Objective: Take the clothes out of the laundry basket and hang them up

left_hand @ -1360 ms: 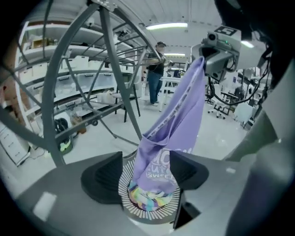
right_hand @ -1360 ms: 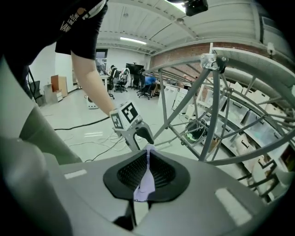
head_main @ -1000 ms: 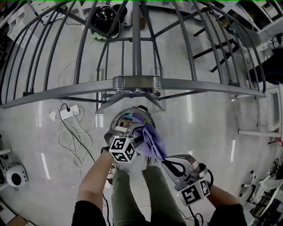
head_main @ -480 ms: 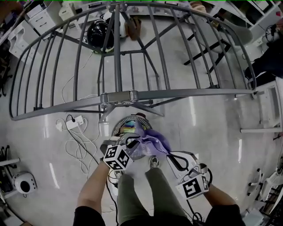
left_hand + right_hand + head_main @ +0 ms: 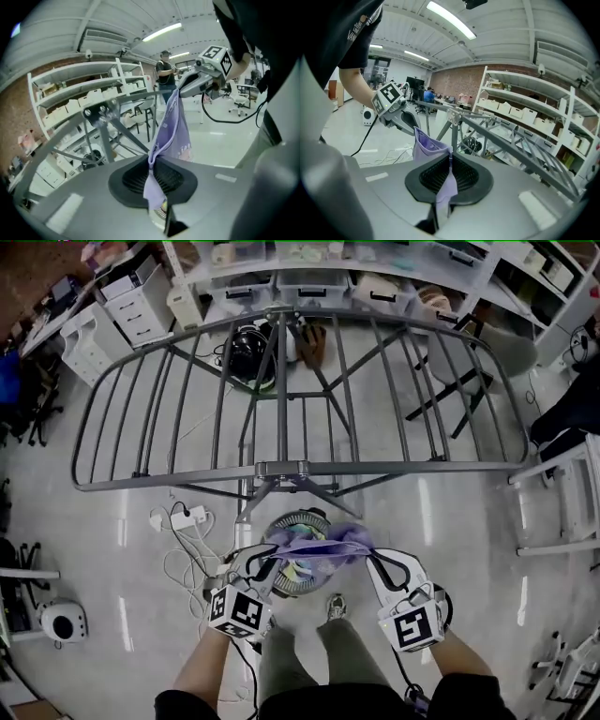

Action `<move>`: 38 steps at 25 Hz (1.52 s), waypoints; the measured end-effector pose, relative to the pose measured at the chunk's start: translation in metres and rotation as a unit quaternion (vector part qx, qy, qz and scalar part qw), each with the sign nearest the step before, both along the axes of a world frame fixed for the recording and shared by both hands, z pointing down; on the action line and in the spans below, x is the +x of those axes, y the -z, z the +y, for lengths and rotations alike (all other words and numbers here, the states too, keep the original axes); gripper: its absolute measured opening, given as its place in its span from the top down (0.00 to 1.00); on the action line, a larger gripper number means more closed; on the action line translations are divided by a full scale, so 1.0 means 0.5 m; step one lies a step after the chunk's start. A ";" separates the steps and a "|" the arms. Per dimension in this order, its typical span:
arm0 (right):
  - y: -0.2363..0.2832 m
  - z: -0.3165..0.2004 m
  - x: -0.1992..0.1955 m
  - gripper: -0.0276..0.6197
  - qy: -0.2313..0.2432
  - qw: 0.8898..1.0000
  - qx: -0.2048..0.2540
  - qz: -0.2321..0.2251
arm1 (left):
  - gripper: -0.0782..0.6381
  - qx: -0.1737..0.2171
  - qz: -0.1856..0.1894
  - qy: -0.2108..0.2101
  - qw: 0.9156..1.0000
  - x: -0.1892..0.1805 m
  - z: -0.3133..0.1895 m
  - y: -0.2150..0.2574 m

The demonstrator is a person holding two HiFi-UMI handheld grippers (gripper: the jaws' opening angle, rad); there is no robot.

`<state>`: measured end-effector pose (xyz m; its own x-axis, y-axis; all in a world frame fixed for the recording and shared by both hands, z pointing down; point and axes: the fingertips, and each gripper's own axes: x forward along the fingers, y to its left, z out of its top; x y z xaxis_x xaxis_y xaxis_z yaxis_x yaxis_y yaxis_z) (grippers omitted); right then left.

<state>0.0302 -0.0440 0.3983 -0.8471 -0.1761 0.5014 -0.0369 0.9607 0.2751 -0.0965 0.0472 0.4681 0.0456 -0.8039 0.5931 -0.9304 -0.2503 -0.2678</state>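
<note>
A light purple garment is stretched level between both grippers, just above the round laundry basket on the floor. My left gripper is shut on the garment's left edge, and the right gripper is shut on the right edge. The grey drying rack stands directly beyond them. In the left gripper view the cloth runs from my closed jaws up to the right gripper. In the right gripper view the cloth leaves the pads toward the left gripper.
A power strip with loose cables lies on the floor left of the basket. Shelves with storage bins line the back wall, with a white drawer cabinet at the left. A grey chair stands behind the rack's right end. My shoe is beside the basket.
The left gripper has closed on the garment's free edge. Both grippers then moved apart, pulling the bunched purple cloth out flat between them. The head view has tilted up, showing the whole rack.
</note>
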 end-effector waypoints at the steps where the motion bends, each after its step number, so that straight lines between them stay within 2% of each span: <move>1: 0.025 -0.003 -0.007 0.92 0.002 1.000 0.006 -0.010 | 0.85 0.007 -0.010 0.013 1.000 -0.007 0.006 0.033; 8: 0.211 -0.011 -0.065 0.92 0.033 0.995 0.043 -0.084 | 0.85 0.057 -0.053 0.094 0.993 -0.045 0.036 0.252; 19: 0.454 -0.001 -0.148 0.92 0.098 0.976 0.110 -0.159 | 0.85 0.119 -0.121 0.159 0.973 -0.103 0.077 0.516; 29: 0.633 -0.002 -0.185 0.92 0.119 0.954 0.143 -0.235 | 0.85 0.175 -0.194 0.183 0.948 -0.127 0.091 0.700; 34: 0.722 -0.016 -0.209 0.92 0.130 0.946 0.157 -0.253 | 0.85 0.197 -0.221 0.192 0.936 -0.141 0.085 0.795; 38: 0.802 -0.029 -0.251 0.92 0.136 0.941 0.162 -0.263 | 0.85 0.211 -0.232 0.193 0.930 -0.179 0.075 0.883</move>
